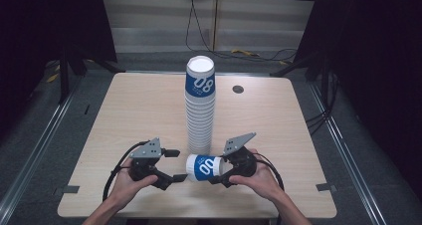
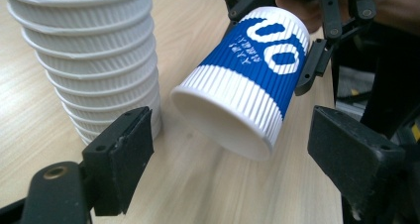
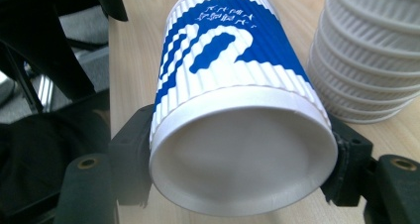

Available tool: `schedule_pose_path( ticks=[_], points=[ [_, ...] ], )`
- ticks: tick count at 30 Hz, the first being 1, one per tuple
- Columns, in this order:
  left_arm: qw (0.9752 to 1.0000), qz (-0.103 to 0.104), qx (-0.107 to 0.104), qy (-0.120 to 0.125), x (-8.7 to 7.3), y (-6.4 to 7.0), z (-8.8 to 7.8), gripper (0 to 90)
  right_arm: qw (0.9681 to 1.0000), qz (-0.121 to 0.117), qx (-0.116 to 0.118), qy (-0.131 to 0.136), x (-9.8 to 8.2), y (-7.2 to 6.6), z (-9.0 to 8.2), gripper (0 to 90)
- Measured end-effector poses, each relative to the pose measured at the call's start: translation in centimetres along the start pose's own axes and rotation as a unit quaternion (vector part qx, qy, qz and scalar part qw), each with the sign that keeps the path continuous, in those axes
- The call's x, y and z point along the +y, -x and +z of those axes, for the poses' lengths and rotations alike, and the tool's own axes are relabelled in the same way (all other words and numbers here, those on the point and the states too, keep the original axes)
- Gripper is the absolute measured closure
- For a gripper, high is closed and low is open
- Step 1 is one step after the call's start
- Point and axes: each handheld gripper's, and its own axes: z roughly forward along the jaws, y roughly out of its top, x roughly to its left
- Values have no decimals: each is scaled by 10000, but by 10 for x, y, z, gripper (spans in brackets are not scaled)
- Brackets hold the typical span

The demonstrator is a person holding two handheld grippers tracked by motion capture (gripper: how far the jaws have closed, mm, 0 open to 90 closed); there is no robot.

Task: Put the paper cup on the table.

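While the right gripper point(image 1: 222, 171) clamps the base of a cup point(image 1: 202, 167) lying sideways beside the stack point(image 1: 200, 105), the left gripper point(image 1: 175, 166) is spread wide at its mouth, gripping nothing. Stack top is cropped in both gripper views; table point(image 1: 139, 110) below.

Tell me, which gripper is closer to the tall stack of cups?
Right. The right gripper holds a single cup just beside the stack; the left gripper sits slightly farther off, open.
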Motion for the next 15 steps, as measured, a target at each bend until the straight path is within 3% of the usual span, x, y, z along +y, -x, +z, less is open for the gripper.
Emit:
schedule_pose_path(
  ticks=[6,9,15],
  points=[
    [9997,-73,104,207,-2,-3,-3,177,9994,45,-42,334,-4,2,-5,291],
    [9993,-121,218,274,-4,-4,-5,177,9984,149,49,541,-6,5,-6,290],
    [9990,-207,127,376,-6,-6,-5,177,9955,292,116,892,-7,5,-9,289]
  ],
)
